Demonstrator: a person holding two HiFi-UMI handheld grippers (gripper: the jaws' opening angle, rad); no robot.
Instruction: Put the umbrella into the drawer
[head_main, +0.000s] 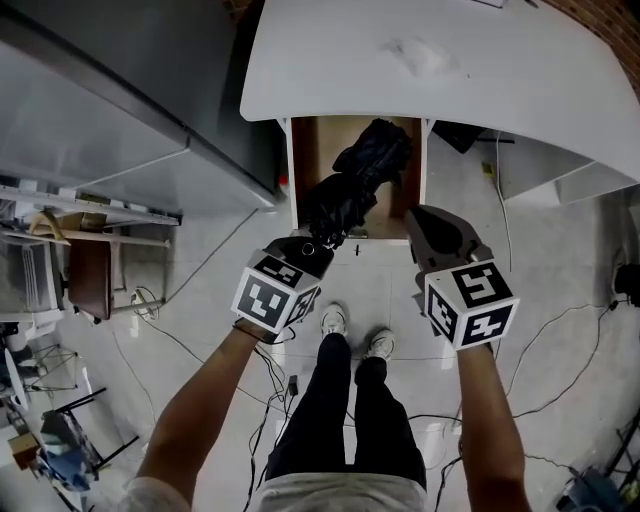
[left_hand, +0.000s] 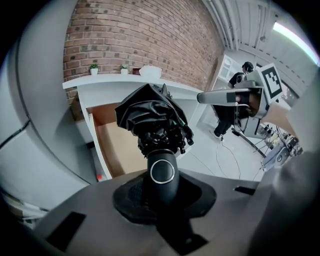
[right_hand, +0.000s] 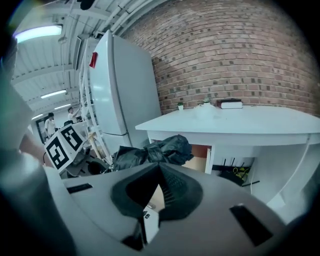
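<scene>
Forearms: both reached up from the bottom edge of the head view, each hand carrying one pair of tongs with a marker cube (head_main: 274, 297) on it.
Shoes: white pair (head_main: 334, 321) on the pale floor (head_main: 560, 270), at centre frame between the two cubes.
Left tongs (head_main: 312, 248): clenched on the umbrella's handle (left_hand: 162, 172). The left gripper view showed the round, ring-trimmed end of the handle seated between the pads.
Right tongs (right_hand: 159, 167): tips drawn together with nothing between them, right of the umbrella and apart from it, near the right front corner of the drawer.
Umbrella (head_main: 365, 165): black and folded, with loose crumpled fabric. It ran from the left tongs toward the upper centre of the head view, its far end inside the outline of the open drawer. Contact with the drawer bottom could not be made out.
Drawer (head_main: 305, 150): pulled open under the table, white sides, bare brown bottom showing left of the umbrella.
Table (head_main: 430, 70): white top, filling the upper centre and upper right of the head view.
Cables (head_main: 545, 330): thin leads trailing over the floor at right.
Fridge (right_hand: 117, 85): tall, pale, left of the table.
Brick wall (right_hand: 235, 55): behind the table, with two small potted plants (left_hand: 93, 67) on the table's far edge.
</scene>
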